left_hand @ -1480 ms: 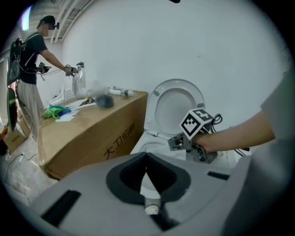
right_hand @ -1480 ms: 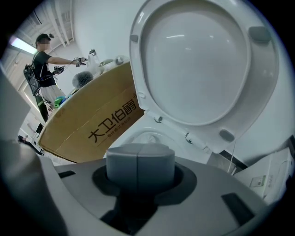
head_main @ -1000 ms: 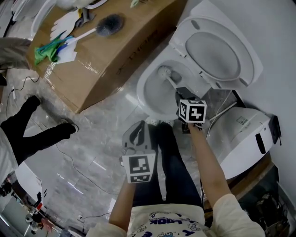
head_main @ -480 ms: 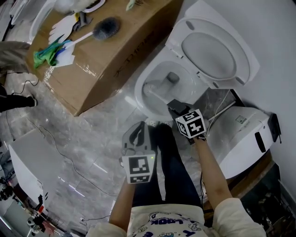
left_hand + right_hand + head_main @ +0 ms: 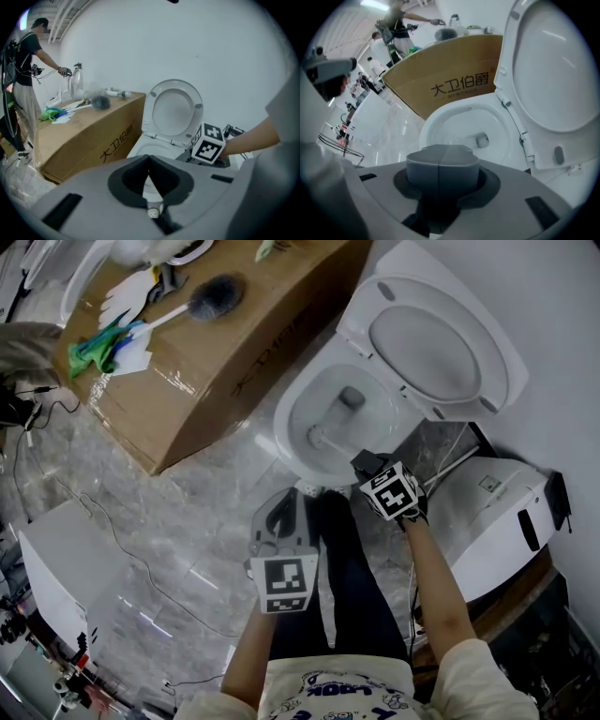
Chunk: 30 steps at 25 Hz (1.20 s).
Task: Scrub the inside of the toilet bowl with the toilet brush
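Head view: scrub step in hand. Your right claw (image 5: pixel 367 463) sits at near rim of toilet bowl (image 5: pixel 286 423), closed on handle of toilet brush (image 5: pixel 323 438). Brush head is down inside bowl, on near wall. Right gripper view: jaws pressed together. Left claw (image 5: pixel 278 514) closed, empty, just short of bowl.

Next, my read: sweep head round bowl wall, firm clamp on handle, don't clip rim.

Count: one bowl, one lid (image 5: pixel 441 343) raised behind bowl, one brush in bowl, one dark brush (image 5: pixel 217 294) on one cardboard box (image 5: pixel 234 362) left of bowl, two claws.
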Available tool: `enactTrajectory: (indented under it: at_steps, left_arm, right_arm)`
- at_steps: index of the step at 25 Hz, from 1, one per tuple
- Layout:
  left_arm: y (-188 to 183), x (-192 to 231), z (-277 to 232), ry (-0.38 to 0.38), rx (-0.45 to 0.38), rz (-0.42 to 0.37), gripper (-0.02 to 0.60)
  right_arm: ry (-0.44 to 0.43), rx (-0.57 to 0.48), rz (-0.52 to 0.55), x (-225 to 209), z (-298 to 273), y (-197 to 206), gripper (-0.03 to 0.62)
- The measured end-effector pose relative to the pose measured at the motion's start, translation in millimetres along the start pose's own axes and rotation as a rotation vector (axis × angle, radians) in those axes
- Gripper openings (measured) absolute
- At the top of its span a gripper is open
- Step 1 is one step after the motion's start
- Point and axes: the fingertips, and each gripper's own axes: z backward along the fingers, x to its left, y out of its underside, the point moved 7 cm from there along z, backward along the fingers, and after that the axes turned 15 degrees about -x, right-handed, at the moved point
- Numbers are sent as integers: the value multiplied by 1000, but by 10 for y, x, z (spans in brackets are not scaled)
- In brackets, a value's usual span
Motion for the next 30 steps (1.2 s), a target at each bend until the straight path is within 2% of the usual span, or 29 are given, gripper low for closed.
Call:
enactTrajectory:
  at_steps: [2, 6, 9, 13, 18, 24, 30]
  left_arm:
    - [10, -1, 2, -3, 3, 2, 3]
    - [31, -3, 14, -8, 12, 3, 3]
    - [55, -14, 22, -6, 19, 1, 3]
    - [81, -24, 30, -5, 24, 0, 3]
    - [98, -7, 32, -4, 26, 1, 3]
    - [73, 14, 17, -8, 19, 3, 3]
    - [62, 31, 8, -8, 15, 4, 3]
  right_arm:
    - [39, 45, 47, -52, -63, 79, 164]
    - [106, 52, 5, -216, -173, 122, 164]
    - [166, 72, 16, -344, -257, 107, 164]
    - [228, 101, 81, -476, -290, 72, 164]
    - [309, 124, 212, -625, -205, 32, 164]
    - [324, 121, 334, -709, -68, -25, 164]
    - [299, 156, 347, -670, -50, 71, 163]
